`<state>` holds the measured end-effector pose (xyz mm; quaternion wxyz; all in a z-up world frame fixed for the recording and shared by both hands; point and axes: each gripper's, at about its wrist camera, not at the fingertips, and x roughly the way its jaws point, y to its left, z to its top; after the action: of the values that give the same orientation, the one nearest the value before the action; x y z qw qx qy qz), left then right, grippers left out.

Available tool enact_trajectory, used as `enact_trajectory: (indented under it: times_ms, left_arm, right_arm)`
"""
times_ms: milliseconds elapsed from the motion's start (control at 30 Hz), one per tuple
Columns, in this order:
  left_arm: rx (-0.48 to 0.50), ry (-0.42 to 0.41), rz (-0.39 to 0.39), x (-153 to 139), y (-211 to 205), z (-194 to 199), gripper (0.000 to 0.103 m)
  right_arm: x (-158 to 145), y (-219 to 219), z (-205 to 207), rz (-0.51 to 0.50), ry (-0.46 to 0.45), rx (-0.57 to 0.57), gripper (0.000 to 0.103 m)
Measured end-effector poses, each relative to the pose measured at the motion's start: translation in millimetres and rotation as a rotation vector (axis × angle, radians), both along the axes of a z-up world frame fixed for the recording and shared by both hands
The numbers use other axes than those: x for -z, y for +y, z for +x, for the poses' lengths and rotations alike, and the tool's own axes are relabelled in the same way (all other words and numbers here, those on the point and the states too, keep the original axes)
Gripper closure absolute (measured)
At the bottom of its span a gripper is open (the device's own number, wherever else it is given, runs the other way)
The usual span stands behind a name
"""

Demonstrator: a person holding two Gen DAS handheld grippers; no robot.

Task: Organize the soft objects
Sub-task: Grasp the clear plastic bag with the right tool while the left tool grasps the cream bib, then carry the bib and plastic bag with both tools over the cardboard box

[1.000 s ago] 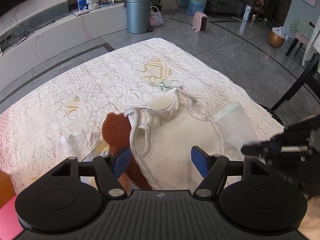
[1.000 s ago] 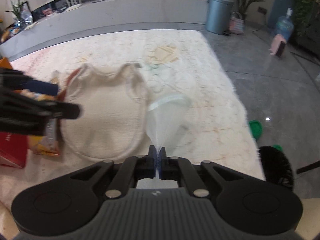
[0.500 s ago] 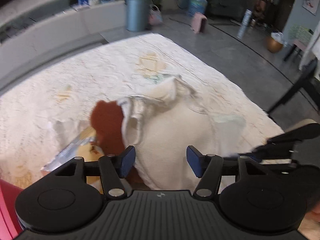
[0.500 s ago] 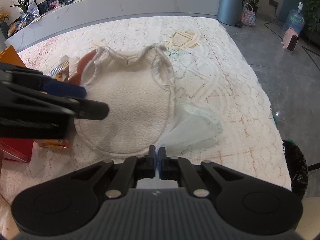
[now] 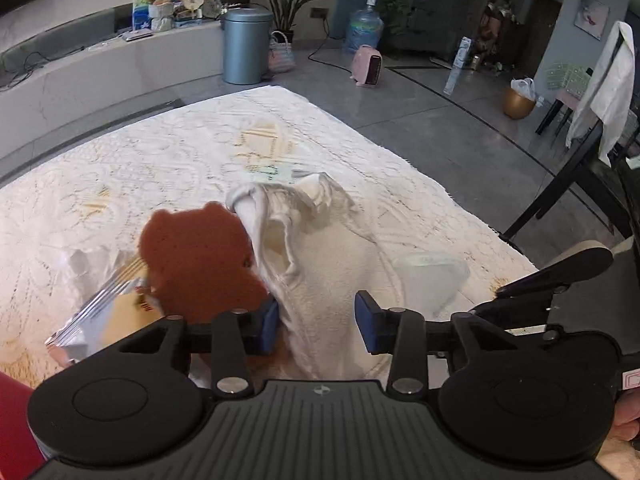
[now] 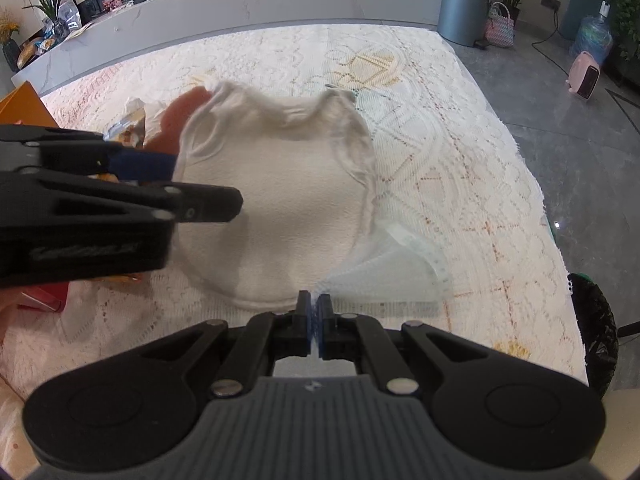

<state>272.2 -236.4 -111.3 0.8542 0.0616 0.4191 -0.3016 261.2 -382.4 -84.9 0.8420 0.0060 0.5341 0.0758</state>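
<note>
A cream fleece vest (image 6: 288,196) lies flat on the lace tablecloth (image 6: 460,152); it also shows in the left wrist view (image 5: 332,268). A brown bear-shaped soft piece (image 5: 196,256) lies partly under its left edge and shows in the right wrist view (image 6: 180,120). My left gripper (image 5: 316,320) is open, its blue pads astride the vest's left edge. My right gripper (image 6: 314,312) is shut on a thin translucent mesh bag (image 6: 392,276) at the vest's lower right corner; the bag also shows in the left wrist view (image 5: 432,272).
A crinkled snack packet (image 5: 104,304) lies left of the bear piece. An orange box (image 6: 24,104) and a red box (image 6: 44,296) stand at the table's left. A black chair (image 5: 560,184) stands past the right edge. The floor holds a grey bin (image 5: 244,46).
The right gripper has lowered the mesh bag flat onto the cloth beside the vest. The left gripper has moved in over the vest's left edge, staying open.
</note>
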Motion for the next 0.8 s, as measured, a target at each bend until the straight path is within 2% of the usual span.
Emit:
enact_trajectory:
  times_ms: [33, 100, 133, 167, 200, 267, 333, 567, 800]
  left_arm:
    - [-0.007, 0.003, 0.016, 3, -3, 2, 0.049]
    - [-0.023, 0.041, 0.023, 12, -8, 9, 0.046]
    - [-0.024, 0.055, 0.015, 14, -9, 11, 0.051]
    - [-0.028, 0.053, 0.022, 15, -11, 12, 0.061]
    - [-0.03, 0.035, 0.034, 14, -12, 10, 0.067]
    - [-0.016, 0.014, 0.017, 8, -9, 6, 0.088]
    - [-0.007, 0.007, 0.002, 2, -4, 2, 0.096]
    - [-0.002, -0.029, -0.068, -38, 18, -27, 0.098]
    - [-0.027, -0.085, -0.118, -82, 61, -74, 0.098]
  right_arm:
    - [0, 0, 1, 0.006, 0.001, 0.003, 0.103]
    - [0, 0, 0, 0.016, 0.002, 0.007, 0.103]
    - [1, 0, 0, 0.022, 0.005, 0.008, 0.103]
    - [1, 1, -1, 0.023, 0.008, 0.009, 0.103]
    - [1, 1, -1, 0.02, 0.01, 0.008, 0.103]
    - [-2, 1, -4, 0.008, 0.008, 0.011, 0.103]
    - [-6, -1, -7, 0.009, 0.007, 0.021, 0.103]
    - [-30, -5, -29, 0.007, -0.019, 0.059, 0.103]
    - [-76, 10, -66, 0.047, -0.082, 0.062, 0.103]
